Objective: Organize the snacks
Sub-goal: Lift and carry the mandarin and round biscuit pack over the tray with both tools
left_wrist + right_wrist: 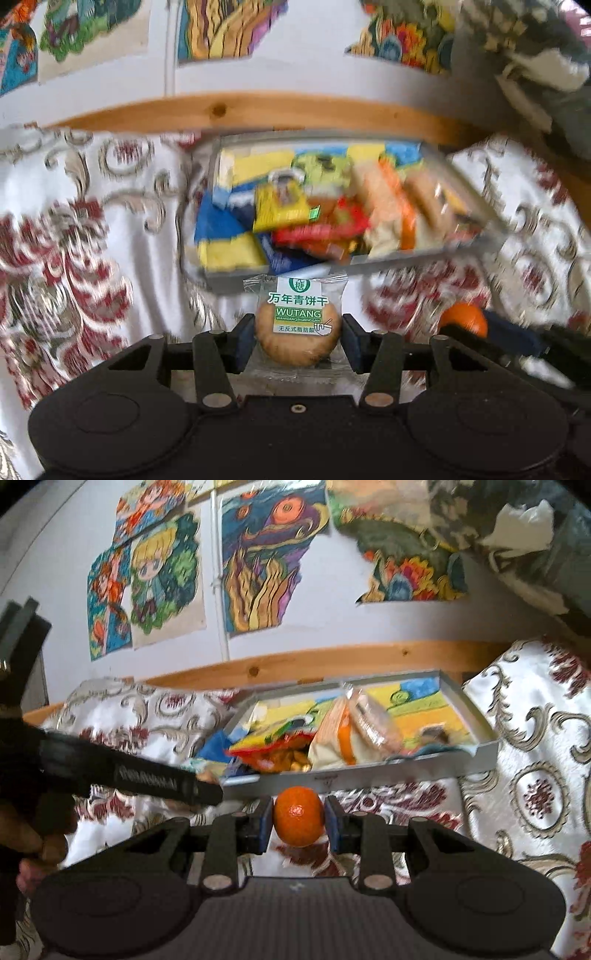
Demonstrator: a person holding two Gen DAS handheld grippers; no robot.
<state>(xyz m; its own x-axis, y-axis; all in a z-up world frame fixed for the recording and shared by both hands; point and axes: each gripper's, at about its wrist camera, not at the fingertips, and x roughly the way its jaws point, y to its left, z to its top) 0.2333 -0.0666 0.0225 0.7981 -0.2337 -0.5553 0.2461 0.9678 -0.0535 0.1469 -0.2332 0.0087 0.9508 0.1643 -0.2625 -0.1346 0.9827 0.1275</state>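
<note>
the left gripper (298,341) is pinching a wrapped round biscuit (297,334) between its jaws, the clear wrapper with its green and white label standing upright between the blue pads. the right gripper (299,821) is pinching a small orange (298,815), both pads pressing on its sides. each piece is hanging just above the patterned cloth (535,786), white with red and grey scrollwork.

just beyond both grippers a shallow grey tray (369,773) is lying on the cloth, holding a jumble of snack packets (284,206) in yellow, blue, red and orange; the left view is blurring them, so single packets are hard to tell apart. in the left view the orange and the right gripper are showing low on the right side, near the tray's front wall. in the right view the left gripper's black body is reaching in from the left, with a hand (33,834) gripping it.

behind the tray a wooden rail (332,662) is running along a white wall covered with bright drawings (258,565).
</note>
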